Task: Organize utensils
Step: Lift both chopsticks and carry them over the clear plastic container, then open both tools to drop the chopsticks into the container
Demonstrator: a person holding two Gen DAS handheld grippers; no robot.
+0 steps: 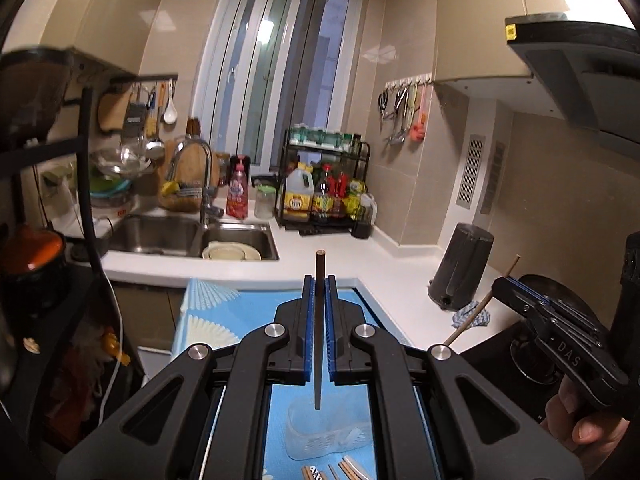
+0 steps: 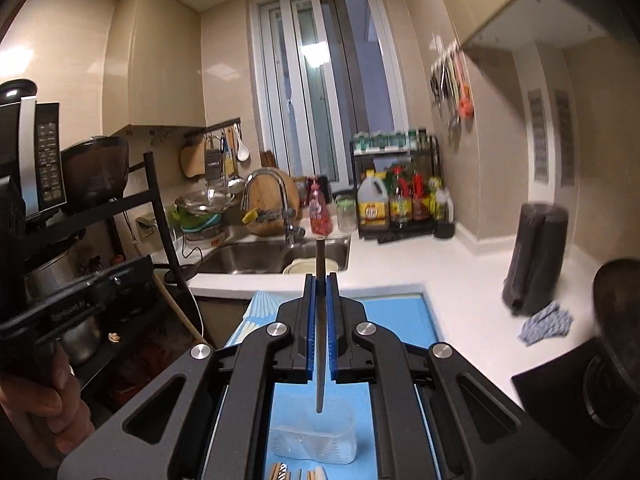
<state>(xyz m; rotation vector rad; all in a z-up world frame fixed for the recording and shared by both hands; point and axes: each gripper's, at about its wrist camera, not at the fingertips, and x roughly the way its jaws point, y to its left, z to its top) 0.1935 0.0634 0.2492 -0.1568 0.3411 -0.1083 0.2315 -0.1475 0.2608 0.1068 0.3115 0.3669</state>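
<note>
The left gripper (image 1: 319,280) is clamped on a dark brown chopstick (image 1: 319,344), upright above the clear plastic utensil holder (image 1: 320,436) on the blue desk mat (image 1: 236,312). The right gripper (image 2: 320,280) pinches a dark chopstick (image 2: 320,340); the left view shows it as a pale wooden stick (image 1: 478,312).

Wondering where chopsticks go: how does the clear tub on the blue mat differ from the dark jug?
The clear tub is see-through and perforated; the dark jug is opaque, with a handle. The tub sits on the blue mat, the jug on the white counter. Both stand upright.
</note>
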